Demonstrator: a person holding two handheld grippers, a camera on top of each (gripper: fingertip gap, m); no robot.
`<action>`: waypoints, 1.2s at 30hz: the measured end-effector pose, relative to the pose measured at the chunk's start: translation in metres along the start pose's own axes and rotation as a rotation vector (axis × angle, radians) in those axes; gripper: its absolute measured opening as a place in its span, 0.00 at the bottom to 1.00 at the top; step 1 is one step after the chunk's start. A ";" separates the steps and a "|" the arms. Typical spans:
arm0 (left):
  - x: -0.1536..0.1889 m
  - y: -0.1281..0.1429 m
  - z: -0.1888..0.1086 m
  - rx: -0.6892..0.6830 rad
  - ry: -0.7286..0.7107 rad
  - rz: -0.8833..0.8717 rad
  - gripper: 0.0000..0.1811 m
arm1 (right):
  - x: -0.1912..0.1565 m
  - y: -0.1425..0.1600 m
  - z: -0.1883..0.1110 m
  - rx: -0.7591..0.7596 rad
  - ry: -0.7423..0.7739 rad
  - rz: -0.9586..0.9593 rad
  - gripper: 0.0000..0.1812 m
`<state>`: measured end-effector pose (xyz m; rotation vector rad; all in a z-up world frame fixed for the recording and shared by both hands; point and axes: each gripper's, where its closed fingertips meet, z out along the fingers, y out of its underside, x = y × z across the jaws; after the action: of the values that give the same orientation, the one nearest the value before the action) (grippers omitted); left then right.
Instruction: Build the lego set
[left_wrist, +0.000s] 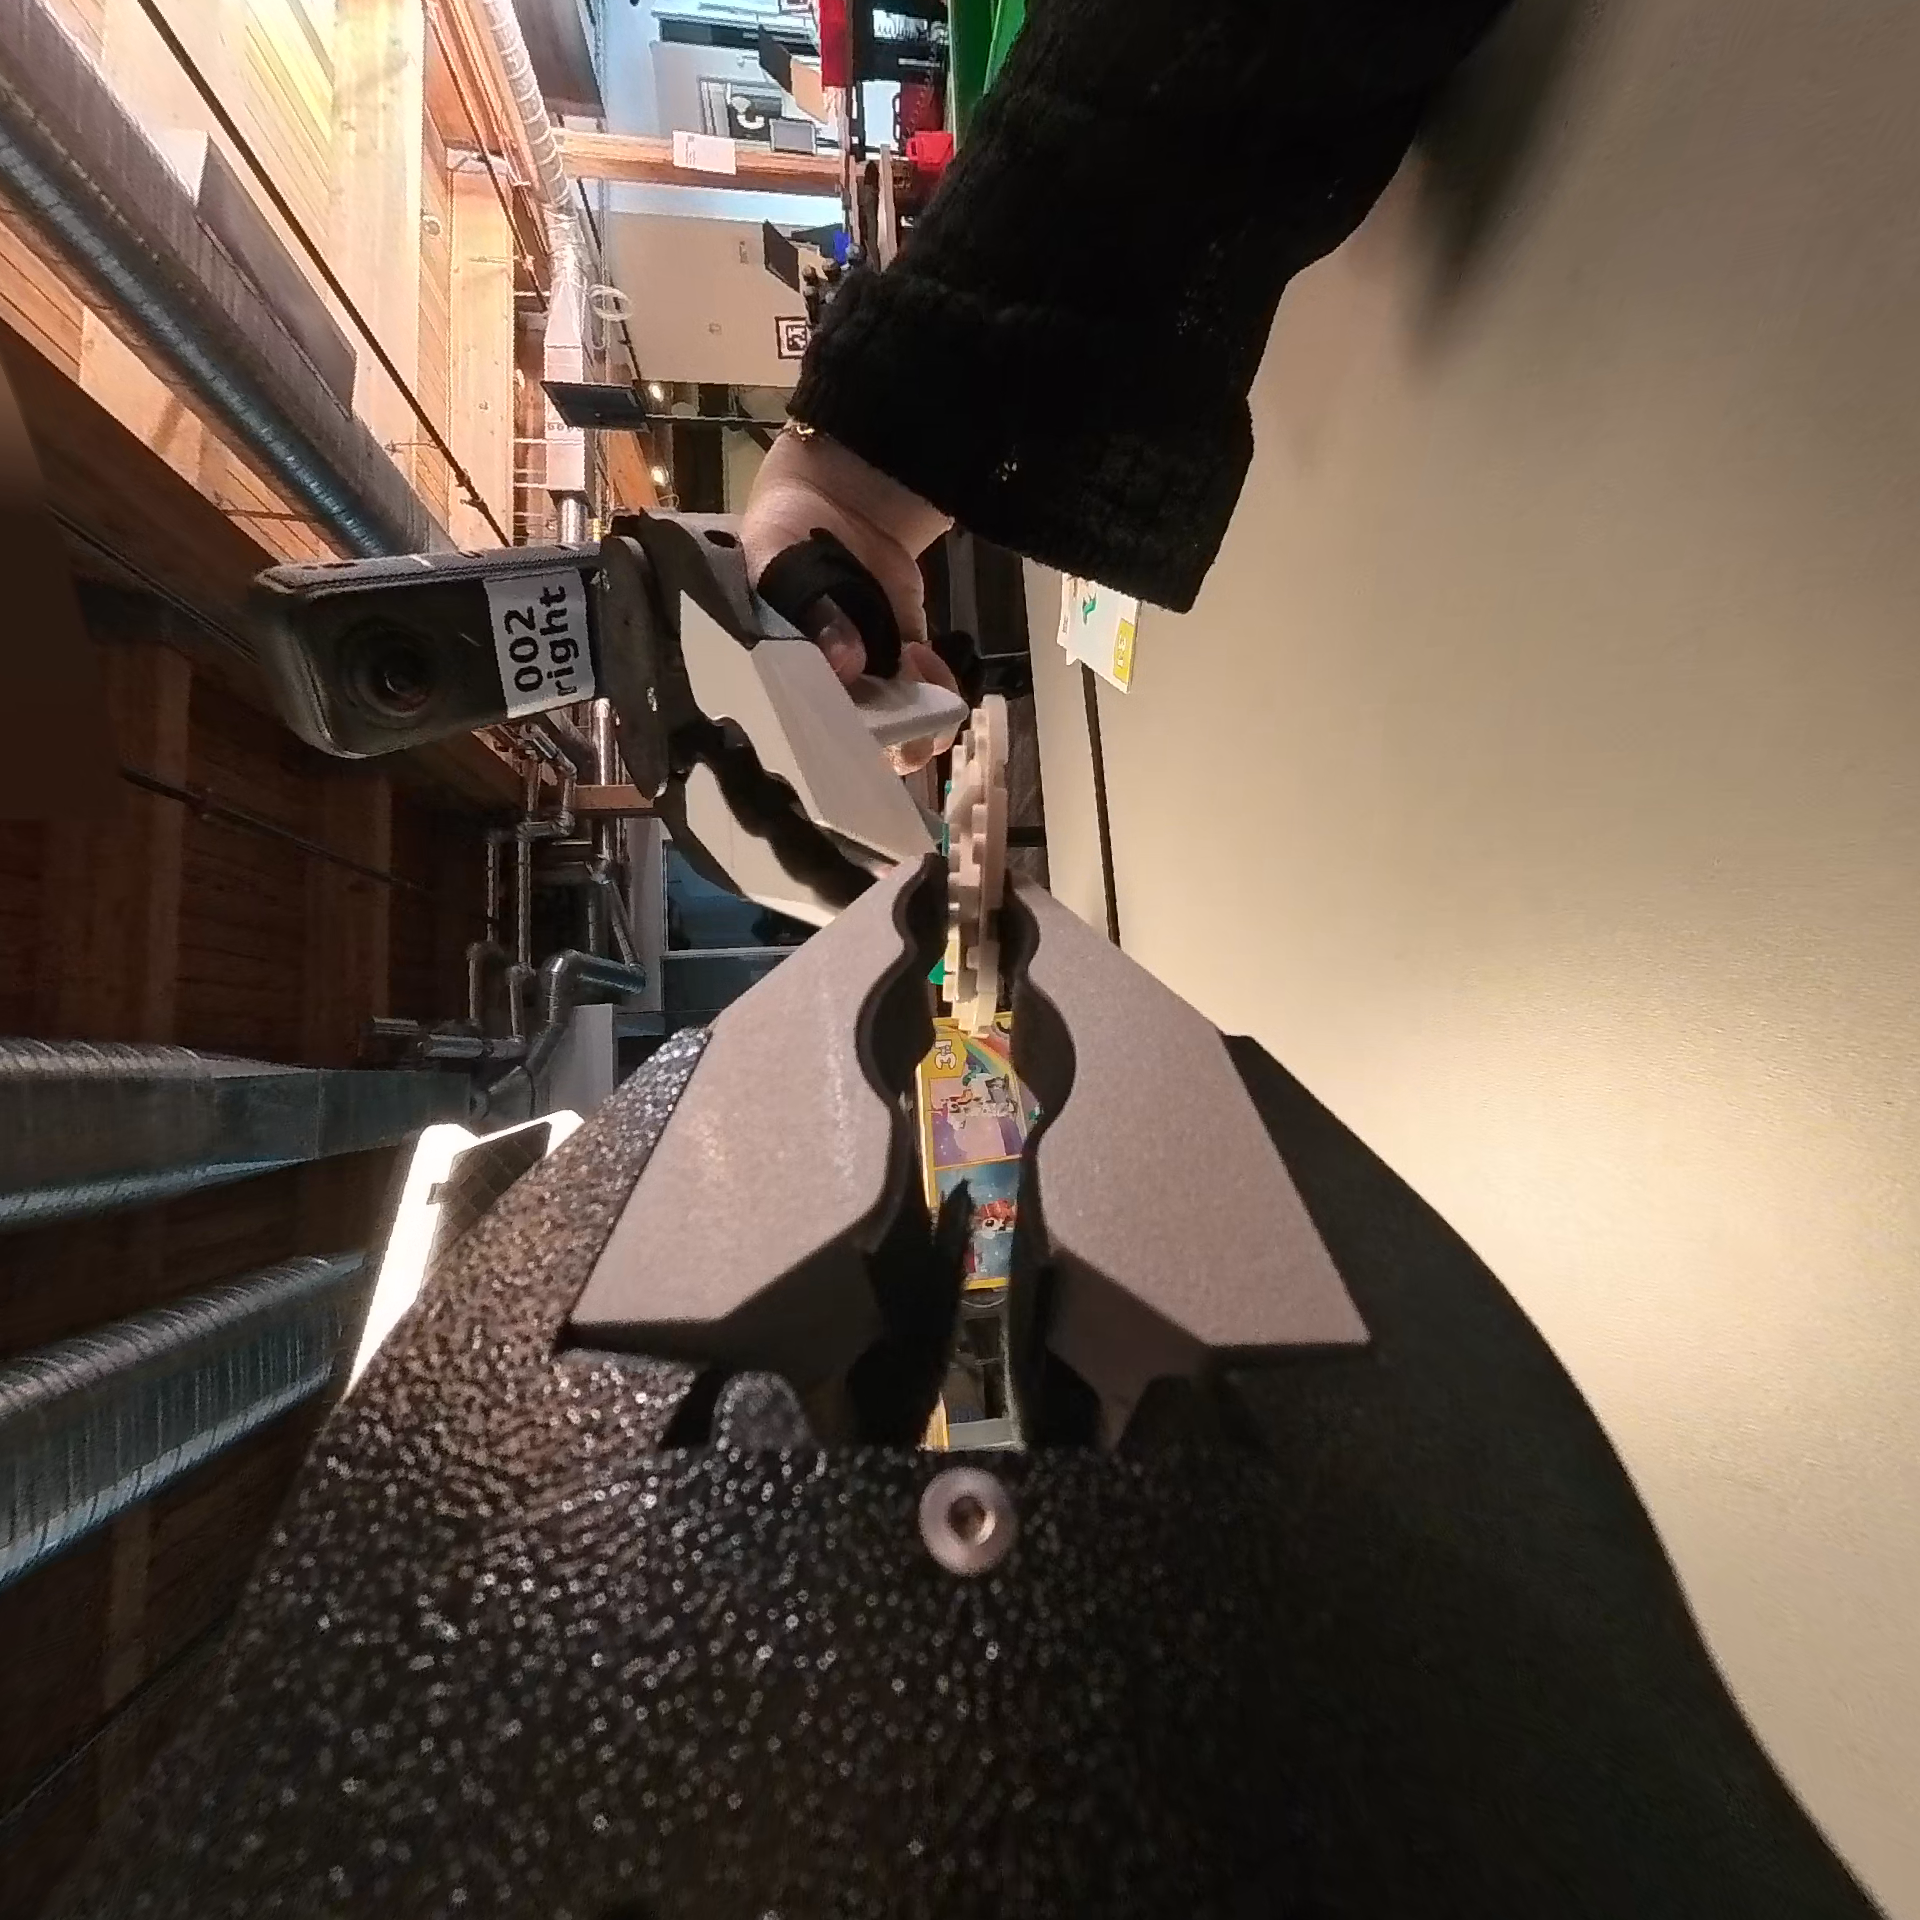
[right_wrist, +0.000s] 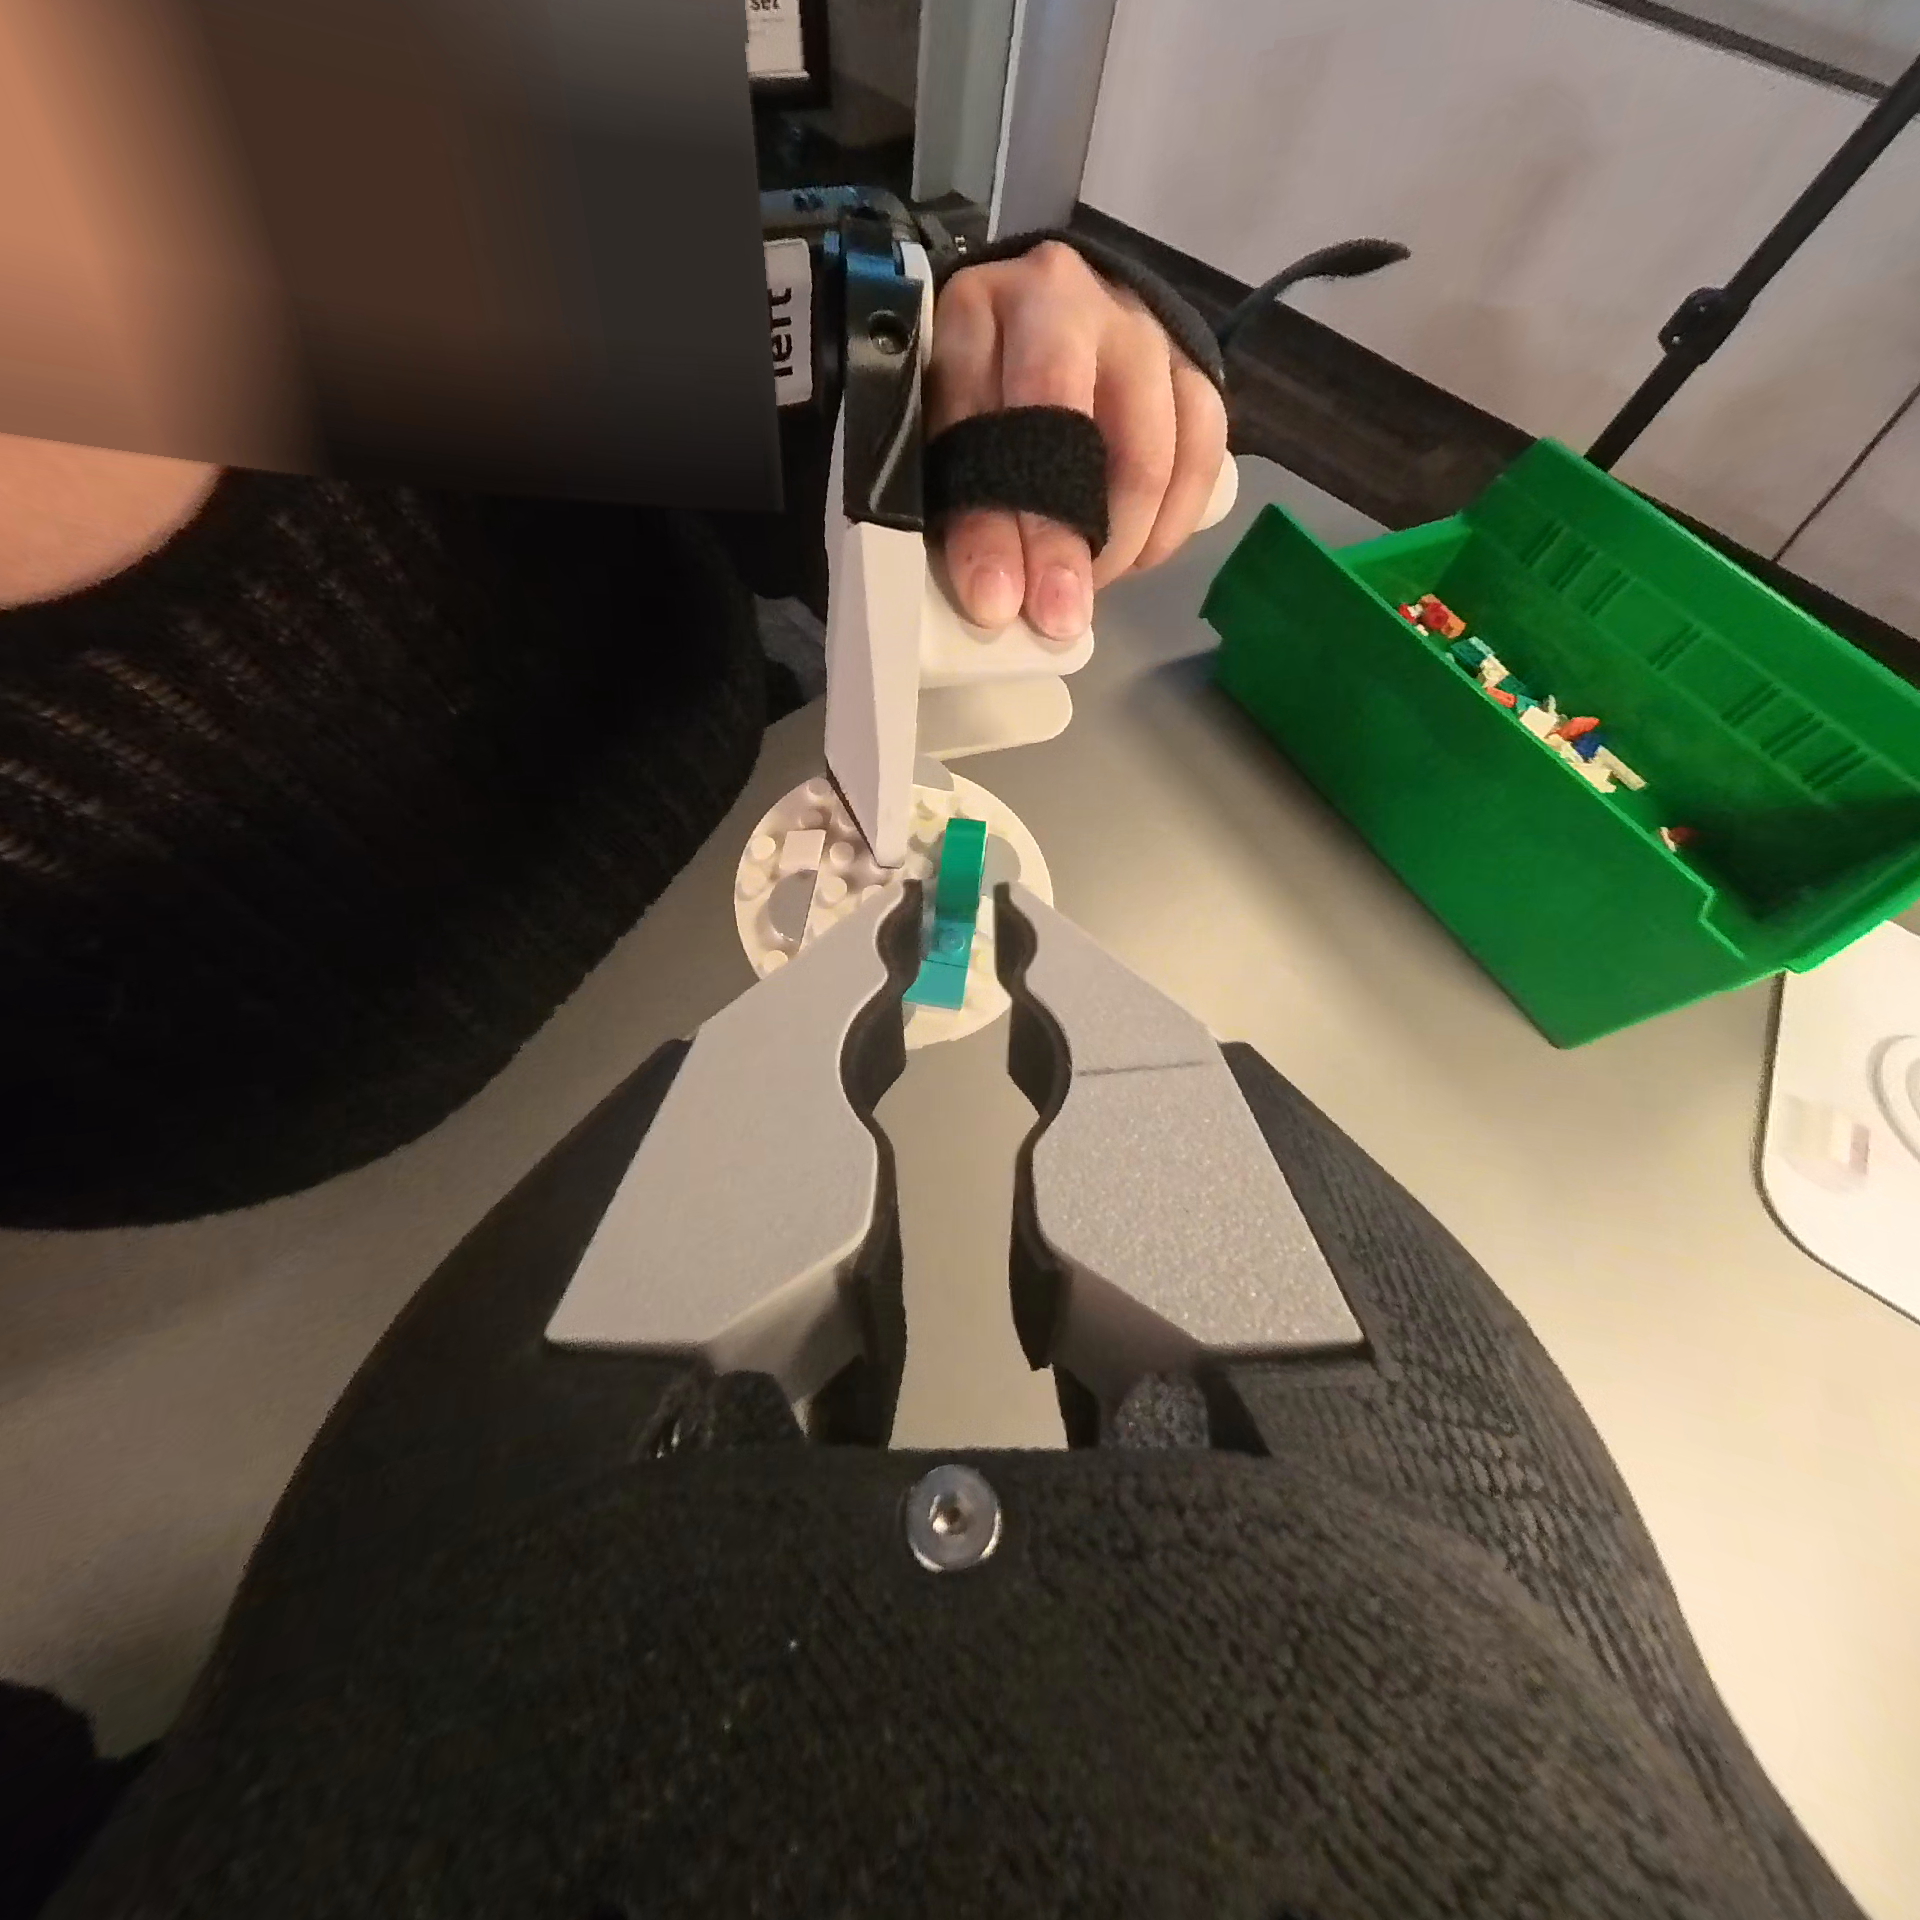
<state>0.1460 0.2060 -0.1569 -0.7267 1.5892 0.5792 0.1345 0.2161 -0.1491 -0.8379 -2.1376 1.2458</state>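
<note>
Left gripper (left_wrist: 971, 904) pinches the round white lego plate (right_wrist: 774, 883) edge-on above the worktop (right_wrist: 1299, 1091); right gripper (right_wrist: 956, 904) clamps a teal piece (right_wrist: 948, 935) against it. Green bin (right_wrist: 1558, 831) far right.

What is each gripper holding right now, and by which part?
Left gripper clamps the white round plate edge-on; right gripper pinches the teal piece at its lower end.

A teal brick (right_wrist: 951, 914) sits on a white round studded plate (right_wrist: 790, 868); the bin (right_wrist: 1475, 831) is bright green, holding red, white, blue and teal pieces (right_wrist: 1527, 696).
</note>
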 end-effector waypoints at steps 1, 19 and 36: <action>0.000 0.000 0.000 0.001 0.001 -0.001 0.03 | 0.001 0.000 0.000 0.002 0.003 0.000 0.07; -0.054 0.014 -0.028 0.097 -0.120 -0.198 0.03 | 0.007 -0.027 -0.017 0.002 0.338 -0.582 0.43; -0.051 -0.014 -0.025 0.280 -0.021 -0.368 0.03 | -0.013 -0.046 0.012 0.000 0.424 -0.914 0.32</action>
<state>0.1430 0.1845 -0.1020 -0.7710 1.4333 0.0927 0.1234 0.1822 -0.1156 -0.0435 -1.8013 0.5255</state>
